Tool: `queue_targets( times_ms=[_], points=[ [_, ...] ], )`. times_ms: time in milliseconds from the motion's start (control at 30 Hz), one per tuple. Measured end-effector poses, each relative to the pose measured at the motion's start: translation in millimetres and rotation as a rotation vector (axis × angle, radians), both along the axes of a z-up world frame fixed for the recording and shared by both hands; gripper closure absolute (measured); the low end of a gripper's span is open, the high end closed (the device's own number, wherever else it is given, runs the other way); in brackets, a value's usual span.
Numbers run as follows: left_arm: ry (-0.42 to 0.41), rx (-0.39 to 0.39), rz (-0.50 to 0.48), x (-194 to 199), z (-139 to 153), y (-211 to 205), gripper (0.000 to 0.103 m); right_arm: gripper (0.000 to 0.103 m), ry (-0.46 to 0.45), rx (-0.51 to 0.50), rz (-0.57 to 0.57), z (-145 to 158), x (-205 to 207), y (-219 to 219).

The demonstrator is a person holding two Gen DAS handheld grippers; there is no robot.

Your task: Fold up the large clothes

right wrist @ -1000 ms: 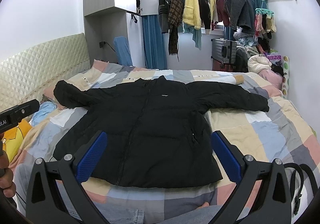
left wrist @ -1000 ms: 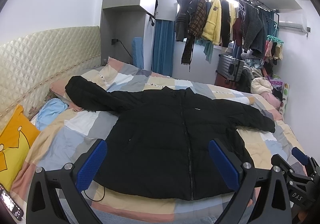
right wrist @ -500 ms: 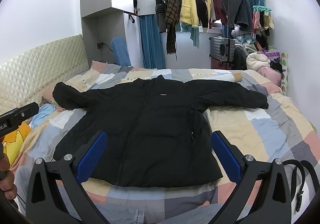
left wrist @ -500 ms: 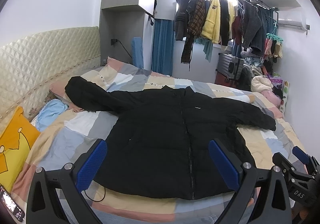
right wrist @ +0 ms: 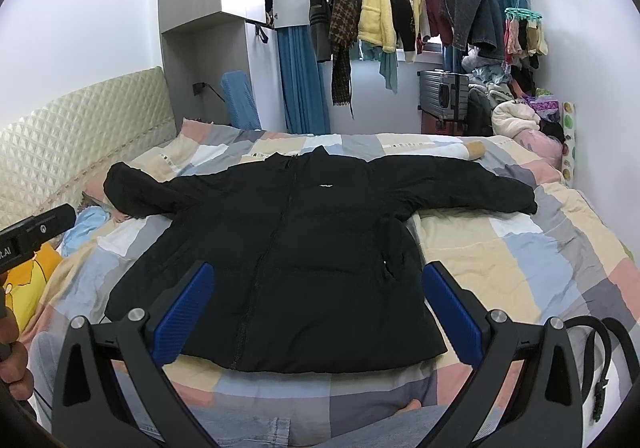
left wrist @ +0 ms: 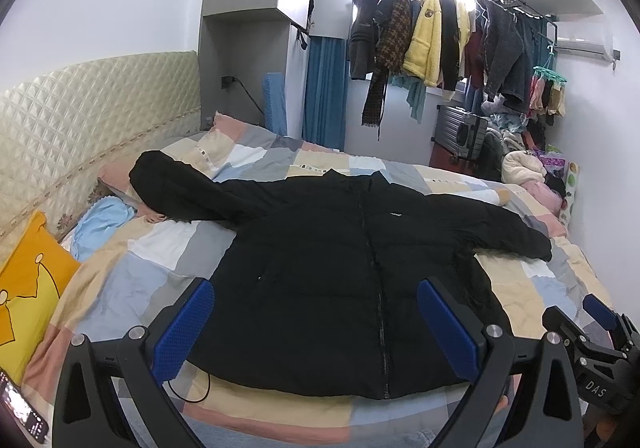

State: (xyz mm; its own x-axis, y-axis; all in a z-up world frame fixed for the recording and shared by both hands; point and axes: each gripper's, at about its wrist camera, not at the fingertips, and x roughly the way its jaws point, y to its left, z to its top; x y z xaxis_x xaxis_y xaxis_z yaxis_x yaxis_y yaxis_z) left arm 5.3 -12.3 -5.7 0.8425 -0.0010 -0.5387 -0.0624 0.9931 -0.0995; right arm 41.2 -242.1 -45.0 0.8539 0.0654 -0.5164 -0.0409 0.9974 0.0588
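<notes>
Both tongs, left (left wrist: 316, 328) and right (right wrist: 316, 310), stand wide apart above the near hem, holding and touching nothing. Between them a black jacket (left wrist: 360, 268) lies flat, front up, on the patchwork bed (right wrist: 540, 268), collar toward the far window, hem nearest, its 2 sleeves stretched out left and right across the bed.

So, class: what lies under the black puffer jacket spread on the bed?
Under the black puffer jacket lies the patchwork quilt. A thin black cable pokes out beneath the hem; where it leads is covered.
</notes>
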Motion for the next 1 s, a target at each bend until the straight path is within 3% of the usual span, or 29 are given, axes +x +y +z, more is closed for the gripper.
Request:
queue_targets(
  times_ms=[200, 1000],
  points=[
    [0.018, 0.023, 0.012, 3, -4, 4, 0.000, 0.000, 0.005, 0.007, 0.006, -2, 2, 0],
    [0.027, -0.018, 0.018, 13, -11, 12, 0.000, 0.000, 0.029, 0.005, 0.001, -7, 11, 2]
  ],
)
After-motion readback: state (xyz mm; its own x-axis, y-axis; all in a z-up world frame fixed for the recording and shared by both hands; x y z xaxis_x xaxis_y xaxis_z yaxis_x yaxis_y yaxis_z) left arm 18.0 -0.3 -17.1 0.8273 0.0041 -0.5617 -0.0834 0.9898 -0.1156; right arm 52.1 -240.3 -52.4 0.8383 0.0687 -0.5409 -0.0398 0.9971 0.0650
